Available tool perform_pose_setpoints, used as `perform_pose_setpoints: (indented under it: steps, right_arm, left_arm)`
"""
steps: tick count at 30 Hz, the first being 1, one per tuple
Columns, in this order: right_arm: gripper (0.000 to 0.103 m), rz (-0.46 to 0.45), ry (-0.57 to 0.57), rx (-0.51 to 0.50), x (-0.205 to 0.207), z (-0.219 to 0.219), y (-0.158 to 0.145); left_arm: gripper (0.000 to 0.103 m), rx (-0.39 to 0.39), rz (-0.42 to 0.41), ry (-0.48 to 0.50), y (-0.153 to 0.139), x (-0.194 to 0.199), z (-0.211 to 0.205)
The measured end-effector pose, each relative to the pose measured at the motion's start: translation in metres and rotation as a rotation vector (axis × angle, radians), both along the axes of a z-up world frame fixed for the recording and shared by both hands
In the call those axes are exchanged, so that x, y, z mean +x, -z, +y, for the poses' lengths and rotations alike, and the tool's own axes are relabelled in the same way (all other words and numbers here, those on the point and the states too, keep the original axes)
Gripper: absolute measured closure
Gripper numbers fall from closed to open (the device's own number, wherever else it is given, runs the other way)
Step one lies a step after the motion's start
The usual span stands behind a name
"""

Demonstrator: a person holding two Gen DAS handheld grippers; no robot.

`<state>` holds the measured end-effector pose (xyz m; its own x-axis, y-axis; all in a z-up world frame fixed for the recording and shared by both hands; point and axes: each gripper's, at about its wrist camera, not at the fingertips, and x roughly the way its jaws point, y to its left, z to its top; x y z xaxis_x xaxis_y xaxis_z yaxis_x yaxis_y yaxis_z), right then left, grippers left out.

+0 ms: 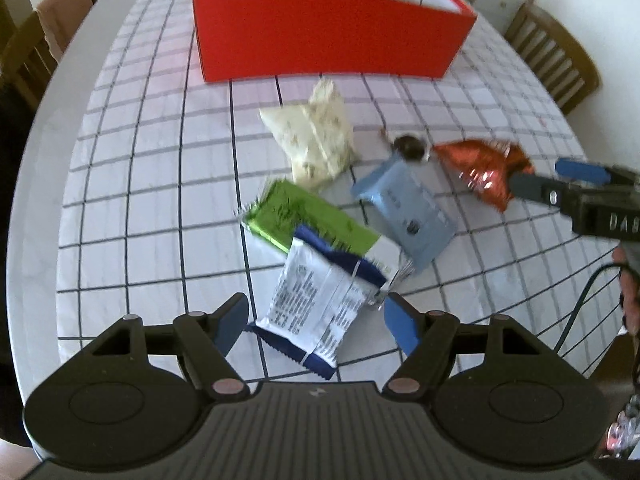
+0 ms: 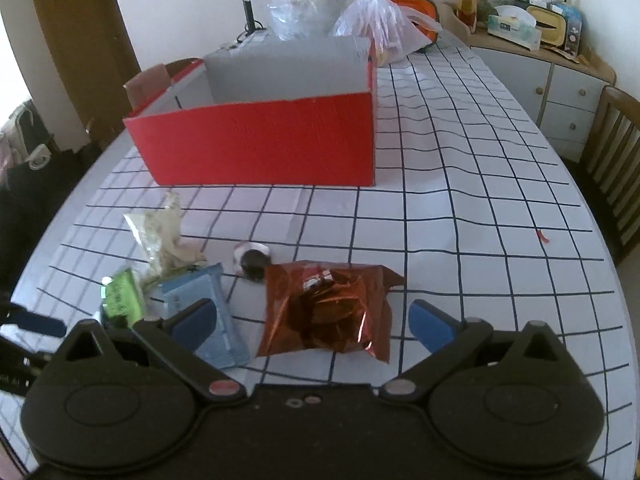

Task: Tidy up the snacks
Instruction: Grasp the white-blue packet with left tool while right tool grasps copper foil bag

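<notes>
Both pictures are bright with soft daylight, the white checked tablecloth [image 2: 460,184] near washed out beyond the tool. Shadows are faint and short under the snacks. The red foil packet [image 2: 332,308] just ahead of the right tool throws small sparkling glints, and the green wrapper [image 1: 304,216] ahead of the left tool also shines. Motion blur smears the red box [image 1: 320,36] and packet edges. The grid lines bow strongly toward the rims, where dark corners close in.

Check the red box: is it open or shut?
Open: the red box has no lid on, and its grey inner walls show from above.
</notes>
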<state>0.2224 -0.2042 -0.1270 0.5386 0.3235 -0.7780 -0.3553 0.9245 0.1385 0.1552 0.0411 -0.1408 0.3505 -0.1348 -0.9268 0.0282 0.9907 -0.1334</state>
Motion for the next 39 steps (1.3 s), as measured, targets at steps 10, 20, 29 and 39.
perform_pose_setpoints:
  steps: [10,20,29,39]
  right_arm:
    - [0.000,0.009,0.003,-0.033,0.014,0.012,0.021]
    - [0.008,0.014,0.027,-0.050,0.024,0.016,0.029]
    - [0.027,0.009,0.040,-0.040,0.022,0.013,0.029]
    - [0.043,-0.005,0.065,-0.004,0.014,0.009,0.024]
  left_arm:
    - [0.029,0.037,0.049,0.042,0.030,0.004,0.000]
    - [0.029,0.032,0.028,0.062,0.034,0.008,0.002]
    - [0.050,0.042,0.020,0.043,0.031,0.006,0.002]
    - [0.054,0.017,0.036,-0.045,0.029,0.003,0.006]
